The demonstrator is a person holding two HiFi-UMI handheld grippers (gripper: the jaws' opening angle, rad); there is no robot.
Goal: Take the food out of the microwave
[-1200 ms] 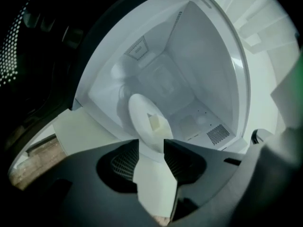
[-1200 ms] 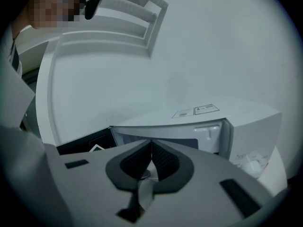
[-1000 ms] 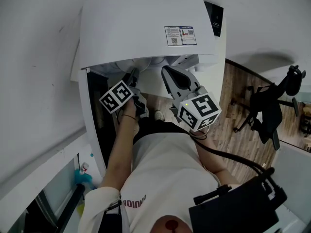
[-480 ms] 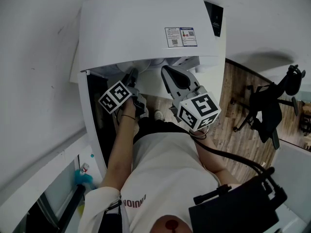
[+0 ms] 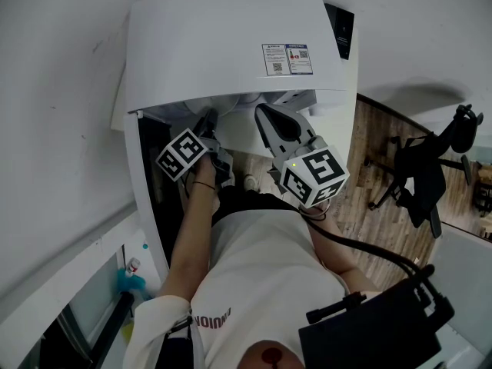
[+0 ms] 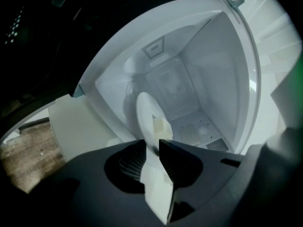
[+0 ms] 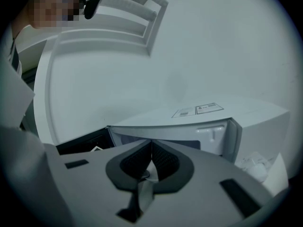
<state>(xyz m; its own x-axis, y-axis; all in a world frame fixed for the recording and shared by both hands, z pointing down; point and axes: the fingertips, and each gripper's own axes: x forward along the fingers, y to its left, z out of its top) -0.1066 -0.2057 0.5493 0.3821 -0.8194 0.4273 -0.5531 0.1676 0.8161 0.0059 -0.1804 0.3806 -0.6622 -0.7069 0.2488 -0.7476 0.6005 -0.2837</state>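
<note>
The white microwave (image 5: pixel 223 37) stands with its dark door (image 5: pixel 150 175) swung open to the left. My left gripper (image 5: pixel 209 120) reaches into the cavity. In the left gripper view a white plate (image 6: pixel 144 110) carries a pale cube of food (image 6: pixel 160 125). The plate's near rim fills the narrow gap between my left gripper's (image 6: pixel 151 145) jaws, which have just been closing and now press on it. My right gripper (image 5: pixel 265 114) hovers in front of the microwave, outside the cavity. In the right gripper view my right gripper (image 7: pixel 151 145) is shut with nothing held, facing the microwave (image 7: pixel 199 122).
A white wall rises behind and left of the microwave. To the right are a wooden floor (image 5: pixel 377 175) and a black office chair (image 5: pixel 430 167). A blue bottle (image 5: pixel 134 283) stands low at the left beside the person's sleeve. A black device (image 5: pixel 377 329) sits at the lower right.
The left gripper's marker cube has rolled slightly in place. The right gripper and the microwave look the same.
</note>
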